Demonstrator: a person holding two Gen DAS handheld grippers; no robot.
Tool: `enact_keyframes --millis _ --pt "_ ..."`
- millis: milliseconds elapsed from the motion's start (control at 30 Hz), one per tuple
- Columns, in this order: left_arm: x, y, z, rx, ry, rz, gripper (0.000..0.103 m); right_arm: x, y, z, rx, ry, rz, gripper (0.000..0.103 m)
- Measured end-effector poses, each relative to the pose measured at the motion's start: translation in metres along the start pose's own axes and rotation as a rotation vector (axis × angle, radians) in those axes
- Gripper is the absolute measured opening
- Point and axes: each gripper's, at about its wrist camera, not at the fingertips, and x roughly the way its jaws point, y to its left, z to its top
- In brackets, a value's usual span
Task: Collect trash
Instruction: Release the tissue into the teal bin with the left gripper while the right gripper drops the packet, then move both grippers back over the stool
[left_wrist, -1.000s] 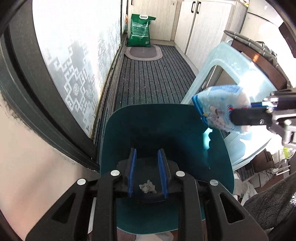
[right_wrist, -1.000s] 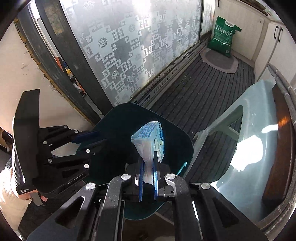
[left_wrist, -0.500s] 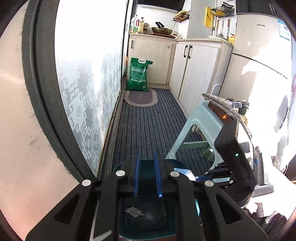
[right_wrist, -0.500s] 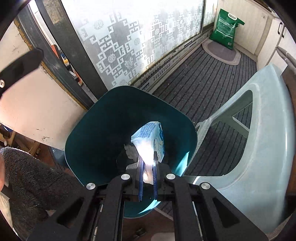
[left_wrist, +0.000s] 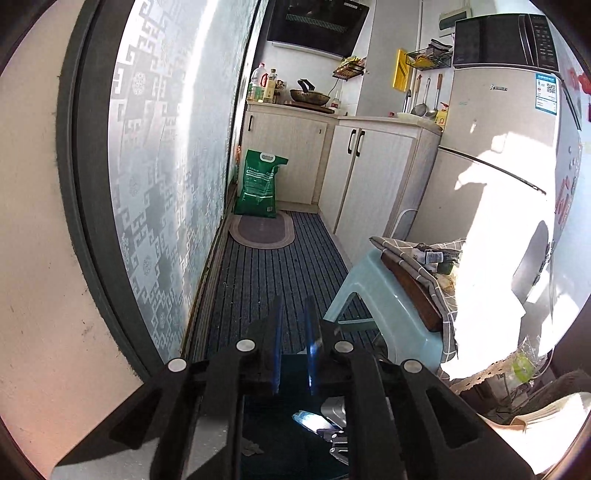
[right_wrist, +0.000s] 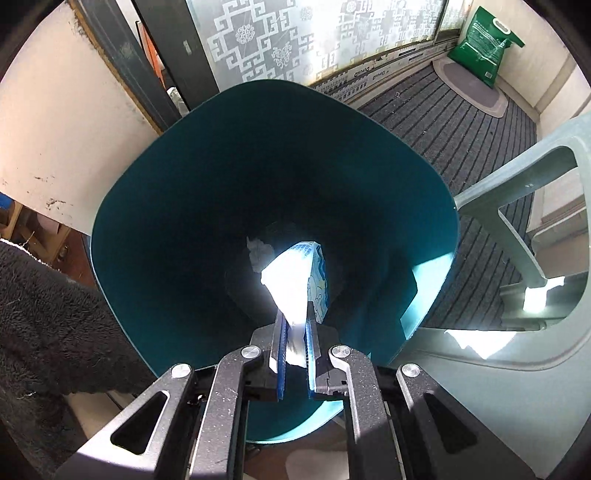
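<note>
A teal trash bin (right_wrist: 155, 206) stands on the floor by the frosted sliding door. My right gripper (right_wrist: 295, 325) is shut on a white and blue plastic wrapper (right_wrist: 299, 273) and holds it inside the bin's mouth, above a crumpled white tissue (right_wrist: 256, 249) on the bin's bottom. My left gripper (left_wrist: 293, 314) has its jaws a little apart with nothing between them. It is raised above the bin (left_wrist: 273, 424) and points down the kitchen floor. The wrapper (left_wrist: 308, 419) and the right gripper's tip show below it.
A pale green plastic stool (left_wrist: 384, 306) with a wooden board and checked cloth stands right of the bin. A green sack (left_wrist: 258, 184) and an oval mat (left_wrist: 262, 230) lie at the far end of the striped floor. Cabinets and a fridge line the right.
My right gripper has lowered the wrapper deeper into the bin. My left gripper has lifted away from the bin and tilted up toward the kitchen.
</note>
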Motion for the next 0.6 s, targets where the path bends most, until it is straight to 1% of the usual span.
enact_keyframes --millis 33,67,100,200,300,433,600 --pt "-0.002 -0.002 0.002 -0.001 -0.008 -0.005 0.013 0.001 0.002 -0.001 0.001 0.004 0.021 0.025" --pt "-0.004 -0.002 0.003 -0.003 -0.017 -0.013 0.013 -0.001 0.005 -0.001 -0.002 0.001 0.049 0.037" --pt "-0.005 -0.003 0.004 -0.001 -0.026 -0.019 0.013 -0.008 0.01 0.0 -0.017 -0.023 0.053 0.05" --pt "-0.011 -0.006 0.01 0.018 -0.054 -0.006 0.013 -0.03 0.016 0.003 -0.042 -0.082 0.055 0.05" --pt "-0.015 -0.001 0.015 0.01 -0.072 -0.005 0.014 -0.054 0.017 0.005 -0.043 -0.149 0.048 0.043" --pt "-0.016 0.007 0.022 -0.02 -0.081 -0.009 0.016 -0.094 0.014 0.005 -0.049 -0.246 0.041 0.039" --pt "-0.013 0.003 0.028 -0.028 -0.087 -0.02 0.02 -0.15 0.003 0.001 -0.042 -0.379 0.018 0.038"
